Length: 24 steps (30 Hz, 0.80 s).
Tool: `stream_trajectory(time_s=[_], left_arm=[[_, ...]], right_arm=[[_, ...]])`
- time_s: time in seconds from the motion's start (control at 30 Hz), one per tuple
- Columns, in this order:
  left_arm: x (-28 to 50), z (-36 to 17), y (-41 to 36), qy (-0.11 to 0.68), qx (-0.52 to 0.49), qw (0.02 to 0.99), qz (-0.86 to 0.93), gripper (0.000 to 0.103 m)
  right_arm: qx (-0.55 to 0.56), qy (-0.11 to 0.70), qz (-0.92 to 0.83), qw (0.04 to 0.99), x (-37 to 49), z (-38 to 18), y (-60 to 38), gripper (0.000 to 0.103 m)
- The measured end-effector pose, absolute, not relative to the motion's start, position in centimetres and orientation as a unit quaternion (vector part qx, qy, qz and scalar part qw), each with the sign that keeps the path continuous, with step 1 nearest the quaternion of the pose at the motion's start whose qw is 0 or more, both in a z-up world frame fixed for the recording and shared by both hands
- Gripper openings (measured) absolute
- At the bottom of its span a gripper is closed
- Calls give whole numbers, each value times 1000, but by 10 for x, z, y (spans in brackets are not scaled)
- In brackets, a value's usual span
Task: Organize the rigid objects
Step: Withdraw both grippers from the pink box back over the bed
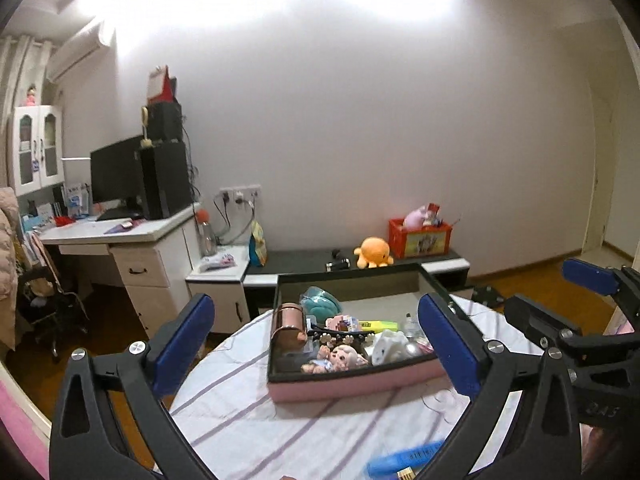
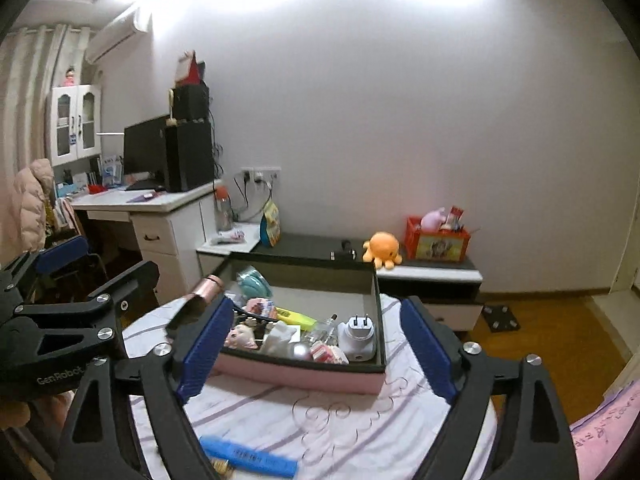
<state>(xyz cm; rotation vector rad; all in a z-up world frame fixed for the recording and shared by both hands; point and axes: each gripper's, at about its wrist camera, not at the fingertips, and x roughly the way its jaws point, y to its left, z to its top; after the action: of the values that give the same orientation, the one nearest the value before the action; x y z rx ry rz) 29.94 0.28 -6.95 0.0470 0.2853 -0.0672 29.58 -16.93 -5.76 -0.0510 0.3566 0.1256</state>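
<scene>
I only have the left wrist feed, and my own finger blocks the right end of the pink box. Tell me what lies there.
Observer: A white plug adapter stands in the near right corner of the pink box, prongs up.
Operator: Now report the right gripper's jaws.
Observer: The right gripper is open, with nothing held between its jaws.
Operator: Describe the blue thing at my bottom edge; it is a blur here.
Observer: The blue item is a flat strip with dark print, lying on the striped tablecloth in front of the box.
</scene>
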Motion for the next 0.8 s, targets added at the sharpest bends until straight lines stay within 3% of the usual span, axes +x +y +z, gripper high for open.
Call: stream_trajectory(time_s=[0.03,0.37,0.8], left_arm=[[288,-68,4,135,23,990,-34,103],[195,-71,-1,79,81,994,-7,103],[189,-82,2,106,69,991,-31,103]], right_arm=[[-26,169,62,983,282,-55,-169,103],[-28,121,61,990,196,-50,-165,103],[-28,133,56,989,174,-64,-165,103]])
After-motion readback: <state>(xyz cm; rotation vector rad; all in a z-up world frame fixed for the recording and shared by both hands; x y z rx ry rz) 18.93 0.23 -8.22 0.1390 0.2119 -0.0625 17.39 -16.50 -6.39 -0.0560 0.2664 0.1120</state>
